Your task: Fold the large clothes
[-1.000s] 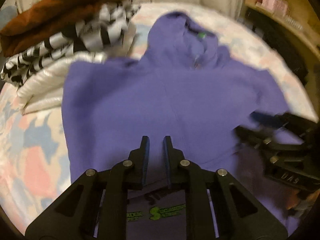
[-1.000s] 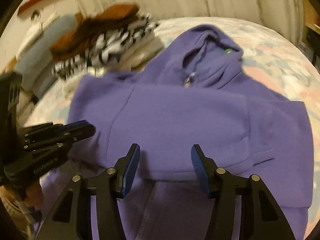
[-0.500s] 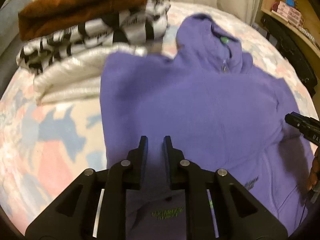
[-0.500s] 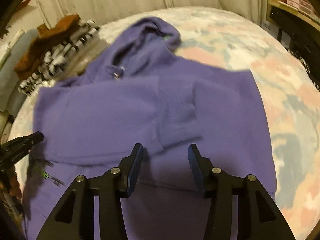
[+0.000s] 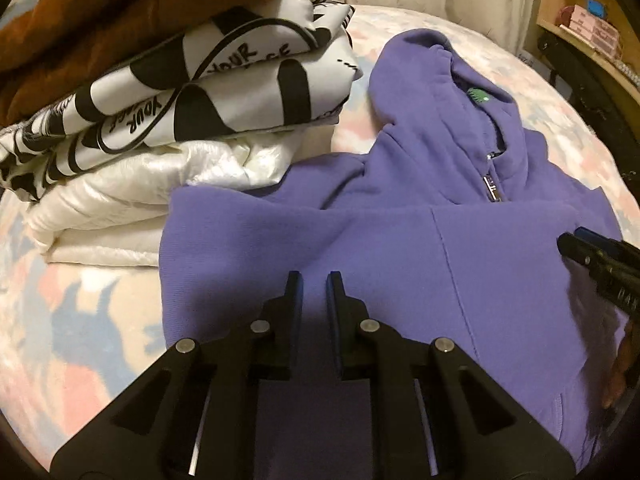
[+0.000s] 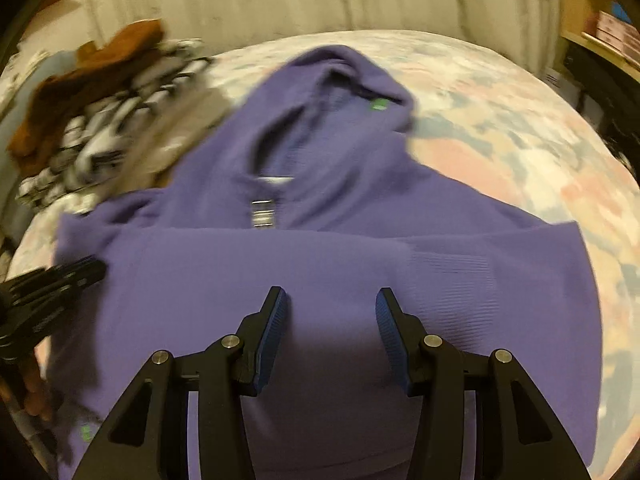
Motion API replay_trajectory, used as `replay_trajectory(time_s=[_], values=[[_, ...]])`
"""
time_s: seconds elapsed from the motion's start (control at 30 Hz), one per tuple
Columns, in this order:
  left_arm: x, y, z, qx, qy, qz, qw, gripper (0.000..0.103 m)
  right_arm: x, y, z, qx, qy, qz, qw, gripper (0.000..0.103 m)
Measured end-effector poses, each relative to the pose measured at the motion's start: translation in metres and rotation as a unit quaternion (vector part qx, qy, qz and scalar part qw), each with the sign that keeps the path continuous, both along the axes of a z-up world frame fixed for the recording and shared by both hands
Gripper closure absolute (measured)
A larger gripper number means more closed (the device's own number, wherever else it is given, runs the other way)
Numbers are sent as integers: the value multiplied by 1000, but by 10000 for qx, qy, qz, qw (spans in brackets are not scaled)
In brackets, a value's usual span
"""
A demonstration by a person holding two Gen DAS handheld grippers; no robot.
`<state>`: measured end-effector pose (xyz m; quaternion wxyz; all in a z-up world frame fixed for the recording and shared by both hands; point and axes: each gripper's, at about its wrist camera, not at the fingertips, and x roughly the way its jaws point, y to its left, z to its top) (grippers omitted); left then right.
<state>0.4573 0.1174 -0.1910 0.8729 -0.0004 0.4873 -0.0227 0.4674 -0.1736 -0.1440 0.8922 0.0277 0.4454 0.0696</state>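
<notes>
A purple zip hoodie (image 5: 400, 248) lies flat on the bed, hood toward the far side, both sleeves folded across the chest. It also fills the right wrist view (image 6: 320, 256). My left gripper (image 5: 314, 292) hovers over the hoodie's left part with its fingers nearly together and nothing between them. My right gripper (image 6: 330, 312) is open and empty over the middle of the hoodie. The right gripper shows at the right edge of the left wrist view (image 5: 592, 256), and the left gripper at the left edge of the right wrist view (image 6: 60, 284).
A stack of folded clothes (image 5: 160, 92) sits on the left of the bed, touching the hoodie's shoulder: brown on top, black-and-white print, shiny white below. The pastel patterned bedspread (image 6: 520, 148) surrounds the hoodie. A shelf with boxes (image 5: 592, 28) stands at the right.
Both grippers have moved forward over the hoodie, toward the hood. The left gripper has swung toward the stack of clothes. The right gripper has come back over the hoodie's middle, still open.
</notes>
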Motion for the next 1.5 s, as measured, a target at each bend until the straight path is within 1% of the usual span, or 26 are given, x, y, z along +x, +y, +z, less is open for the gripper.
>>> replay_trajectory(time_s=[0.03,0.07,0.17,0.23,0.27,0.3,0.37,0.4,0.47,0.57,0.63,0.67,0.73,0.8,0.97,1.07,1.17,1.2,1.27,1.37,1.5], values=[[-1,0,0,-11,-42,-42,10000,91,-1,-7,-2,92,3,4,10000,63],[-2,1,1,-41,-80,-75,9999,91,-3,-12,0,157,-2,0,9999,64],[-7,8,4,-205,-32,-64,9998,91,-12,-20,7,225,-15,1,9997,64],[-12,13,8,-301,37,1,9995,88,-18,-22,12,177,-22,-51,9998,63],[-12,15,10,-363,71,23,9993,81,-22,-24,16,195,-34,-61,9998,62],[-14,17,13,-401,76,35,9992,71,-25,-26,20,195,-40,-81,9998,61],[-24,19,21,-371,16,49,9993,60,-36,-29,29,187,-82,-118,9997,59],[-31,20,25,-333,-29,62,9994,58,-42,-30,33,194,-101,-127,9997,59],[-44,24,38,-273,-84,104,9995,56,-54,-33,43,239,-119,-140,9995,58],[-66,34,57,-379,-71,123,9992,56,-79,-40,61,337,-151,-160,9992,56],[-85,41,72,-437,-103,108,9989,55,-100,-46,75,386,-212,-173,9989,52],[-99,45,81,-427,-139,93,9989,53,-115,-50,85,414,-265,-198,9986,50],[-123,50,97,-390,-219,56,9990,48,-137,-57,99,499,-343,-194,9980,42],[-149,54,113,-391,-287,-16,9988,44,-169,-66,118,573,-460,-199,9971,38],[-219,70,147,-493,-437,-127,9977,41,-242,-81,156,616,-688,-206,9955,36],[-261,77,161,-606,-552,-128,9966,39,-296,-93,178,688,-840,-154,9940,36],[-299,84,169,-719,-633,-136,9953,35,-346,-105,191,606,-998,-173,9930,30],[-311,86,170,-761,-635,-146,9950,33,-362,-108,193,552,-1046,-192,9928,25],[-330,87,168,-852,-603,-174,9944,32,-393,-116,194,434,-1091,-212,9929,21],[-357,92,157,-974,-492,-191,9938,32,-433,-127,183,311,-1006,-202,9942,21],[-390,99,132,-1202,-253,-164,9923,32,-488,-147,154,254,-798,-205,9963,21]])
